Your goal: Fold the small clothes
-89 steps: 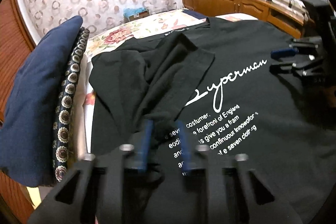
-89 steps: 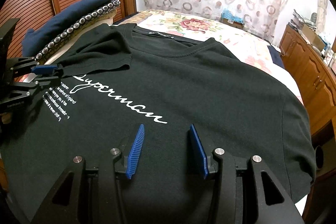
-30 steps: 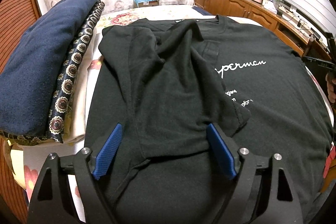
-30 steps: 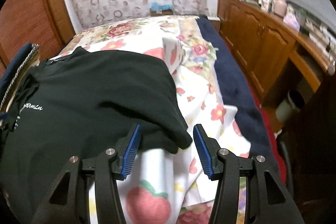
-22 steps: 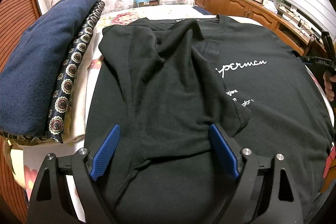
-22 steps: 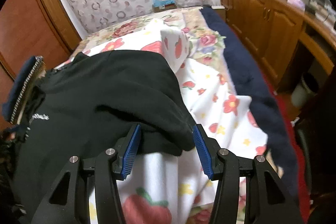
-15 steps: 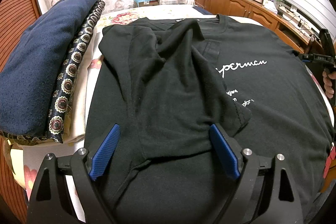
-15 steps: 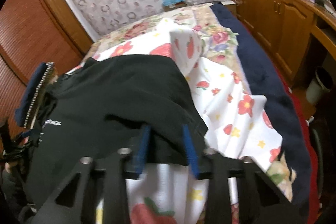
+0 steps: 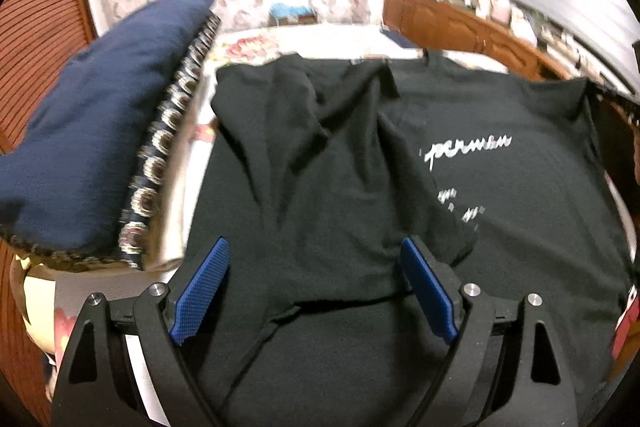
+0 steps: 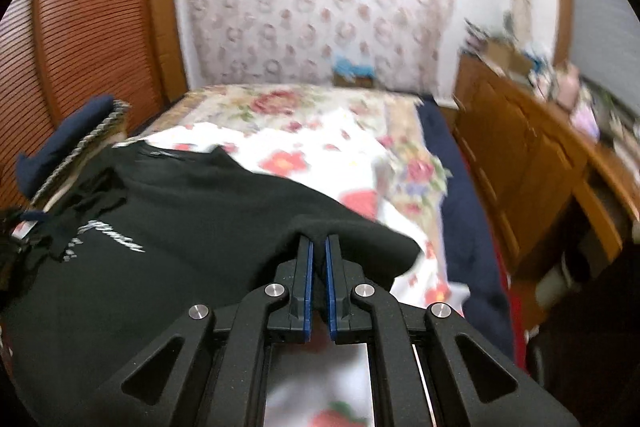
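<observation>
A black T-shirt (image 9: 500,227) with white script lies on the bed, its left side and sleeve (image 9: 340,187) folded over the chest. My left gripper (image 9: 316,259) is wide open just above that folded part, holding nothing. In the right wrist view the same T-shirt (image 10: 200,227) shows, and my right gripper (image 10: 316,247) is shut on its right sleeve edge, lifting it off the floral sheet (image 10: 340,147).
A navy cushion (image 9: 92,115) with a patterned edge lies left of the shirt. A wooden cabinet (image 10: 540,167) runs along the right of the bed, a wooden wardrobe (image 10: 88,27) on the left. A navy blanket (image 10: 460,207) hangs at the bed's right edge.
My right gripper closed on the shirt's right sleeve edge and raised it. My left gripper stayed open and hardly moved; the view is now blurred.
</observation>
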